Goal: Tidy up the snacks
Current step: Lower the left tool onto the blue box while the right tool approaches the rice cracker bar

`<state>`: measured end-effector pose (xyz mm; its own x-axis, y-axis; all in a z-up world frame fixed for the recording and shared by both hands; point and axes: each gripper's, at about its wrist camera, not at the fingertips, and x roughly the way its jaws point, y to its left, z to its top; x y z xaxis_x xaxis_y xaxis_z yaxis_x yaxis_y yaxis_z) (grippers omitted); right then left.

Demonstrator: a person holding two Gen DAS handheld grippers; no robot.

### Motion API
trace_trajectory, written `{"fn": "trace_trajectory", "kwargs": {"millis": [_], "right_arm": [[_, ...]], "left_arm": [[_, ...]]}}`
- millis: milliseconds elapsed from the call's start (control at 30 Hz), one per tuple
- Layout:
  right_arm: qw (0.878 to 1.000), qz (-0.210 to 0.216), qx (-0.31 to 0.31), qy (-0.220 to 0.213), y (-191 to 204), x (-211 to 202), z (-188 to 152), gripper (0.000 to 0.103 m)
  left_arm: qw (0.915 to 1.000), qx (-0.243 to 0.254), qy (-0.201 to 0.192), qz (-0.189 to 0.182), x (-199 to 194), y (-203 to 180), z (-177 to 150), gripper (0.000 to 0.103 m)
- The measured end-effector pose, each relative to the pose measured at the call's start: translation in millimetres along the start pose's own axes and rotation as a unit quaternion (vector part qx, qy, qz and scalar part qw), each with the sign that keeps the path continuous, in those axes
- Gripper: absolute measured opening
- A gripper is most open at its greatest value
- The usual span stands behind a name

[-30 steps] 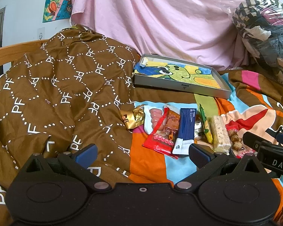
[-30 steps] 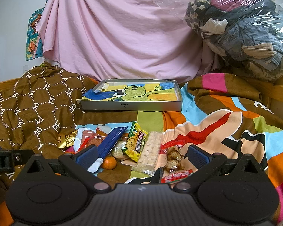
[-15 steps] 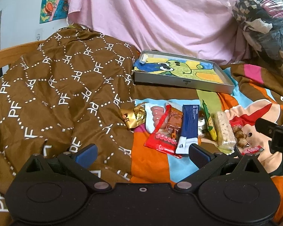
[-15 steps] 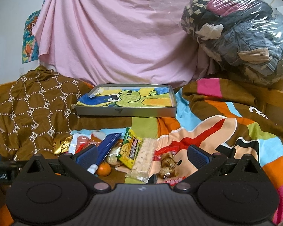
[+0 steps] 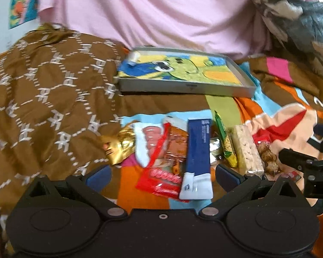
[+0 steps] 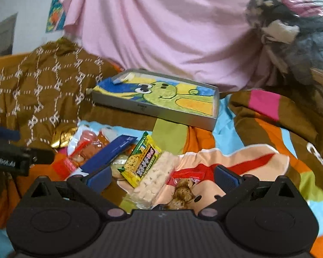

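Left wrist view: left gripper spread wide, holding nothing; dark blue flat packet and red plastic sausage pack lie between its 2 fingers, grey shallow tray with green cartoon liner far ahead.

Right wrist view: right gripper spread, empty; yellow-green snack bar and pale rice-crisp bar between fingers, tray ahead.

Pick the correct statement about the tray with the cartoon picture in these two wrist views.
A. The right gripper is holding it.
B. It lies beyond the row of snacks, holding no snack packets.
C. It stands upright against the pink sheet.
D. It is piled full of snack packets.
B: the tray lies flat beyond the snacks, its picture uncovered, and both the left gripper and right gripper are open and empty.
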<state>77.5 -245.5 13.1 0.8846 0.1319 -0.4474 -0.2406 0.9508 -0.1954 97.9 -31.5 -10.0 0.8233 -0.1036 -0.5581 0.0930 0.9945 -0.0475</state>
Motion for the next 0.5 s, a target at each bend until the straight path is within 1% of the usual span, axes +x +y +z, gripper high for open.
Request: {"fn": "trace_trajectory", "kwargs": {"millis": [133, 300, 400, 500], "right_arm": [[0.999, -0.018, -0.033, -0.001, 2.5, 18.2, -1.5, 0.103], [0.998, -0.007, -0.043, 0.041, 4.7, 47.6, -2.9, 0.103], [0.997, 0.000, -0.051, 0.050, 7.2, 59.7, -4.6, 0.103], [0.998, 0.007, -0.048, 0.051, 5.9, 68.3, -6.6, 0.102]], "left_arm": [[0.9986, 0.047, 0.023, -0.007, 24.5, -9.7, 7.6, 0.102], [0.9944, 0.092, 0.050, -0.013, 51.8, -16.6, 13.6, 0.102], [0.9913, 0.117, 0.057, -0.021, 63.3, -20.2, 17.5, 0.102], [0.9884, 0.142, 0.051, -0.017, 70.4, -24.3, 21.8, 0.102]]}}
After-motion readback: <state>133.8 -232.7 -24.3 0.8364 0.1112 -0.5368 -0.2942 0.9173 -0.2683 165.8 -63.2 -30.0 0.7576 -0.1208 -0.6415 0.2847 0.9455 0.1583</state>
